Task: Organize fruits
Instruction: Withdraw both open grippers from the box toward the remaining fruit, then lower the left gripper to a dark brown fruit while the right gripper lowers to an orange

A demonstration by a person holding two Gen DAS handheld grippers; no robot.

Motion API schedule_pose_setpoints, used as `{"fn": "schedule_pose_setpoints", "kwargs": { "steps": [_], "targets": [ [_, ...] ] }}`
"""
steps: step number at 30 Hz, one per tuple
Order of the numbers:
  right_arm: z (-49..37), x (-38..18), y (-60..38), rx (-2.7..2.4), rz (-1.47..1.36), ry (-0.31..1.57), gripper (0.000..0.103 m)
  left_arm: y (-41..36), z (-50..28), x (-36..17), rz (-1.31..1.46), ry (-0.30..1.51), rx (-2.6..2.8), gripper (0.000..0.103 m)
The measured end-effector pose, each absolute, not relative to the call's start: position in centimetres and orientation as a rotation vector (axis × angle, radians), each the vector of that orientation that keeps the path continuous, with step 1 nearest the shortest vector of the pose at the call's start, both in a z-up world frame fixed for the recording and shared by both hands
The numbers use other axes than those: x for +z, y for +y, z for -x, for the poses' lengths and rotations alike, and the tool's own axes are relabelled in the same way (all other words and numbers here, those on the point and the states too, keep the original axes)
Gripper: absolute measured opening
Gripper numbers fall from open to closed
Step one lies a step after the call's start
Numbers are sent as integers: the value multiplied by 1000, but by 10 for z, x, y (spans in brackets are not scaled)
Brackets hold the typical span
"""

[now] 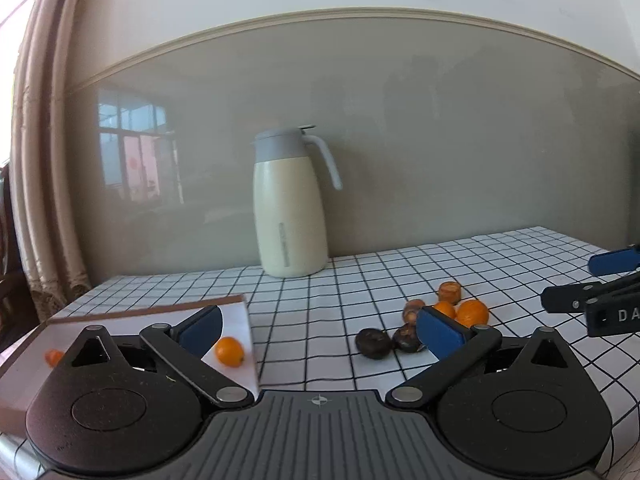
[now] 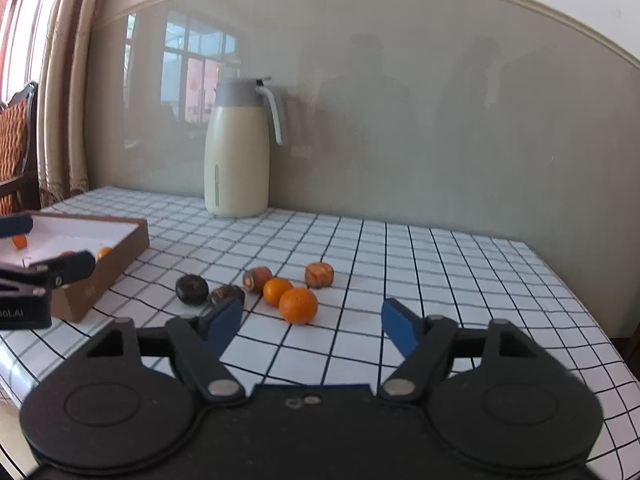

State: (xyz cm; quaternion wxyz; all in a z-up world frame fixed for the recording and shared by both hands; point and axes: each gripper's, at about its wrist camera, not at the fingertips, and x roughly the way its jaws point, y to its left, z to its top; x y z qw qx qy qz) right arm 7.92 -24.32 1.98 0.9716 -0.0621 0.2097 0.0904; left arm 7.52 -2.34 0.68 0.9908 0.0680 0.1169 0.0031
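Observation:
A small pile of fruit lies mid-table: two orange kumquats (image 2: 298, 305) (image 2: 277, 291), two brownish-orange cut pieces (image 2: 319, 274) (image 2: 257, 278) and two dark brown fruits (image 2: 192, 289) (image 2: 227, 295). The pile also shows in the left wrist view (image 1: 472, 313). A brown cardboard box with a white inside (image 2: 132, 240) holds several small orange fruits, one of them (image 1: 229, 351) between my left fingers' line of sight. My left gripper (image 1: 320, 334) is open and empty, over the box's right edge. My right gripper (image 2: 312, 326) is open and empty, just in front of the pile.
A cream thermos jug with a grey lid (image 1: 289, 204) stands at the back against the glossy grey wall. The table has a white, black-gridded cloth (image 2: 400, 264). Curtains (image 1: 36, 140) and a chair (image 2: 16, 144) are at the left. The table's right edge (image 2: 588, 312) is near.

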Motion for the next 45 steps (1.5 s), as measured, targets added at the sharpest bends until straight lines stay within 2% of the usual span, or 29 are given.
{"fn": "schedule_pose_setpoints", "kwargs": {
  "steps": [9,15,19,24,40,45],
  "targets": [
    [-97,18,-250,167,103,418,64,-35,-102,0,-149,257,-15,98],
    [-113,9,-246,185,108,444,59,-40,-116,-9,-151,283,-23,94],
    [-122,4,-246,198,114,462,51,-41,-127,-13,-140,303,-22,90],
    [-132,-2,-247,212,115,481,50,-43,-142,-22,-128,353,-16,86],
    [-156,-24,-242,236,87,545,47,-50,-172,-38,-102,458,5,84],
    [-163,-29,-239,241,82,562,43,-50,-182,-45,-108,523,6,70]
  ]
}}
